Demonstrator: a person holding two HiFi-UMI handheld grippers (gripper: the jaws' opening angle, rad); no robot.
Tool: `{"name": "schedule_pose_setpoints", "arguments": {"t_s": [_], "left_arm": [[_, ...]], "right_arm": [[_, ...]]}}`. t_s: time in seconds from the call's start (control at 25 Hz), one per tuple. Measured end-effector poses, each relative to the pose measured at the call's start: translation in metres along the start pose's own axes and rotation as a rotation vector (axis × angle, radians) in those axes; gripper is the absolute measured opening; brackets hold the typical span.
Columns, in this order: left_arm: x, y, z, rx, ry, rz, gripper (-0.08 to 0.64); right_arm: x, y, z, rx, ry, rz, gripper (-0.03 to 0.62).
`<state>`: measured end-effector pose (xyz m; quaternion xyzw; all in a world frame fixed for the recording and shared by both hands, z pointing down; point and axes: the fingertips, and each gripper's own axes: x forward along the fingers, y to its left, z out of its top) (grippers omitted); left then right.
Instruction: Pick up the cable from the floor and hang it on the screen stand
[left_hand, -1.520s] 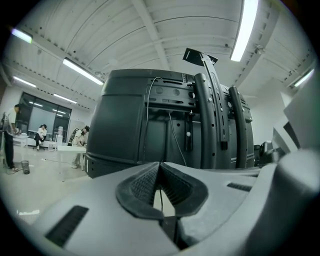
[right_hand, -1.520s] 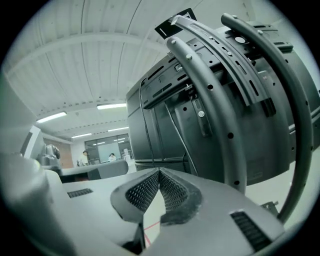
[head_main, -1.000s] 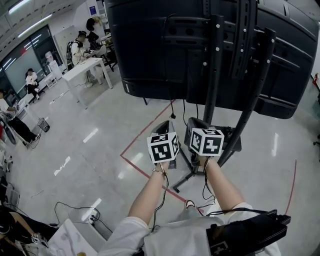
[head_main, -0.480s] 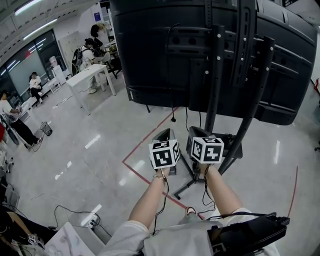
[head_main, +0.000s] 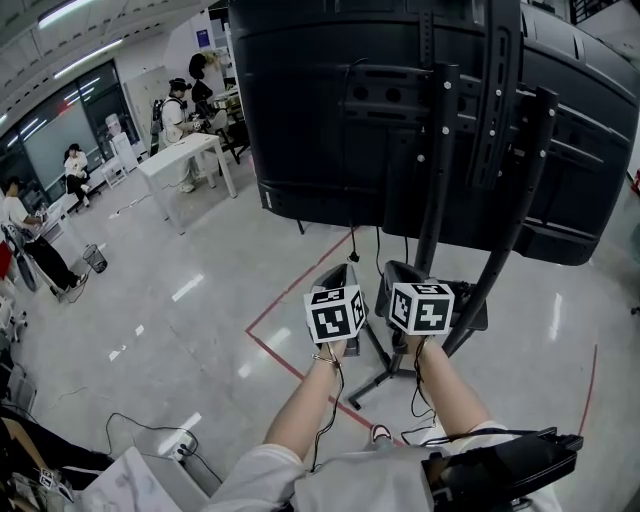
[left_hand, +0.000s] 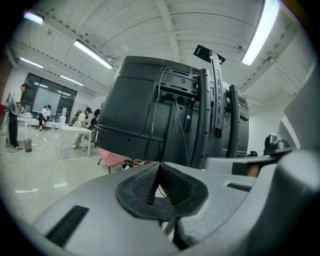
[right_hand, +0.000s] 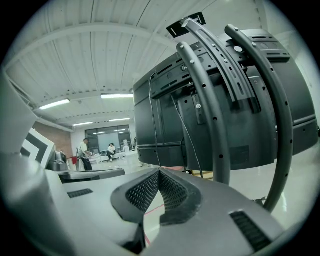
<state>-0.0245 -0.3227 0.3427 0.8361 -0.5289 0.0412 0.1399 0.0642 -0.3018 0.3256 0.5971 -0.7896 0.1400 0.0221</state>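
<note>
one glossy floor (head_main: 200, 330) with red tape (head_main: 300, 277)

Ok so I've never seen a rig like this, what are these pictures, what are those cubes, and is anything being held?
A person holds a tool in each hand: the left hand-held gripper and the right hand-held gripper. The marker cubes are part of them. One picture comes from a camera on the person's head, looking down; the other two from cameras riding on each gripper. They face the back of a big screen on its stand. The floor has red tape. Both pairs of jaws are closed and empty: nothing is held.
</note>
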Motion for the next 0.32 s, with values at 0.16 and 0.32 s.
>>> {"name": "schedule_pose_setpoints", "arguments": {"t_s": [0.16,0.32], "left_arm": [[0.0057,0.0032,0.0021,-0.018,-0.001,0.005,0.005],[0.0097,0.0032,0.0011,-0.043,0.001,0.006,0.005]], "right_arm": [[0.0051,-0.0015,0.0054,-0.015,0.0,0.003,0.017],[0.0067,-0.0055,0.0087,-0.028,0.0,0.005,0.017]]}}
